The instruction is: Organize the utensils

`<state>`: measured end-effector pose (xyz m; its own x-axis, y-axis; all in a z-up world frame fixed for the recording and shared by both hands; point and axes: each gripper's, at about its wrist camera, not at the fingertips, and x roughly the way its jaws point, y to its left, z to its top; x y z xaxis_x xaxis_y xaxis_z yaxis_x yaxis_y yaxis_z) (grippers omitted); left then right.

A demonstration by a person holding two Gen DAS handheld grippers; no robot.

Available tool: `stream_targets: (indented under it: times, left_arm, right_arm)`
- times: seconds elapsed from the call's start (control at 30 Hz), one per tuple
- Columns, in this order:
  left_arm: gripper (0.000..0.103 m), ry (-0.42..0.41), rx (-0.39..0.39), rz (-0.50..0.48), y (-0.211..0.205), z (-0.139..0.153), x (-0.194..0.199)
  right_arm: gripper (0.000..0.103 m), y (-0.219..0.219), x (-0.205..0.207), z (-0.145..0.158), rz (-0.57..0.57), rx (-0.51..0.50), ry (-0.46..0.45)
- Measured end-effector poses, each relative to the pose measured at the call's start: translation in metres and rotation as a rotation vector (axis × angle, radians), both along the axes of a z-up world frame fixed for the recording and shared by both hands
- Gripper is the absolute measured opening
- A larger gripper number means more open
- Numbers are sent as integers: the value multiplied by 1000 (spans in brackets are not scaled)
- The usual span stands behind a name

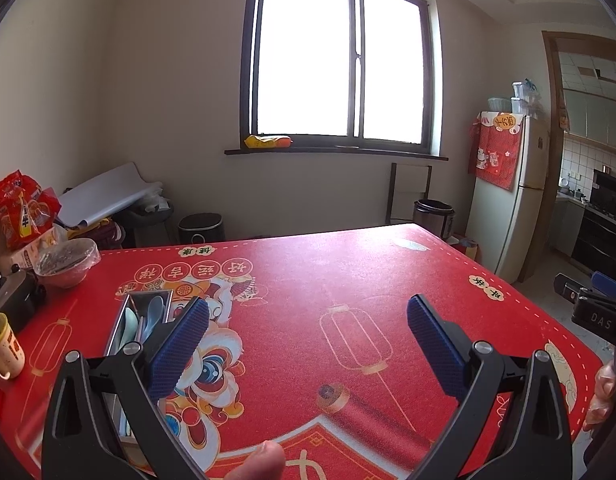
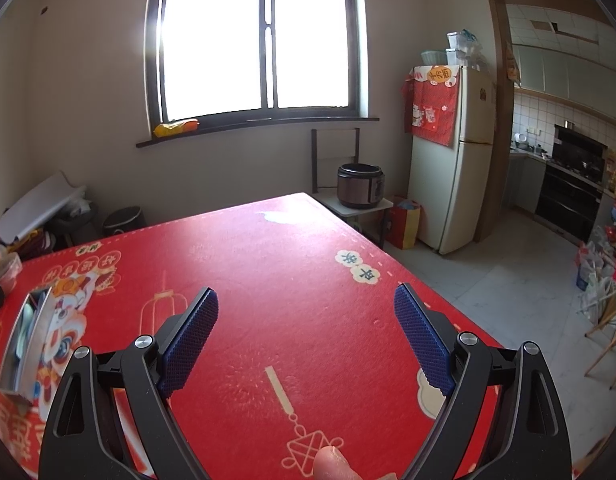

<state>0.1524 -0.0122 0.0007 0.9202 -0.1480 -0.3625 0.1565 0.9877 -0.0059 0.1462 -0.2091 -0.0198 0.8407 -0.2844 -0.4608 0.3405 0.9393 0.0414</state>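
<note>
A steel utensil tray (image 1: 117,330) lies on the red tablecloth (image 1: 308,280) at the left, partly behind my left finger. Pale blue spoons (image 1: 152,314) and thin sticks lie inside it. My left gripper (image 1: 308,316) hovers open above the cloth just right of the tray, nothing between its blue pads (image 1: 188,340). In the right wrist view the same tray (image 2: 28,336) sits far left, well away from my right gripper (image 2: 306,308), which is open and empty over the table's right half. The right gripper (image 1: 592,304) also shows at the left view's right edge.
A foil-covered bowl (image 1: 66,262), a snack bag (image 1: 18,208), a dark device (image 1: 16,296) and a cream mug (image 1: 4,346) crowd the table's left edge. A fridge (image 2: 452,152), a rice cooker (image 2: 360,186) on a small stand and a window stand beyond the table.
</note>
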Motion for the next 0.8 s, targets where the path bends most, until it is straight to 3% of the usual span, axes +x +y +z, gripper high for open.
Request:
stream_targets:
  times: [0.27, 0.4, 0.8]
  left_arm:
    - [97, 39, -25, -39, 1, -3, 6]
    - [97, -9, 2, 15, 1, -2, 0]
    - [97, 20, 22, 35, 0, -3, 5]
  right_arm:
    - [86, -1, -1, 0, -2, -1, 4]
    - [86, -2, -1, 0, -4, -3, 5]
    - [86, -4, -1, 2, -8, -4, 7]
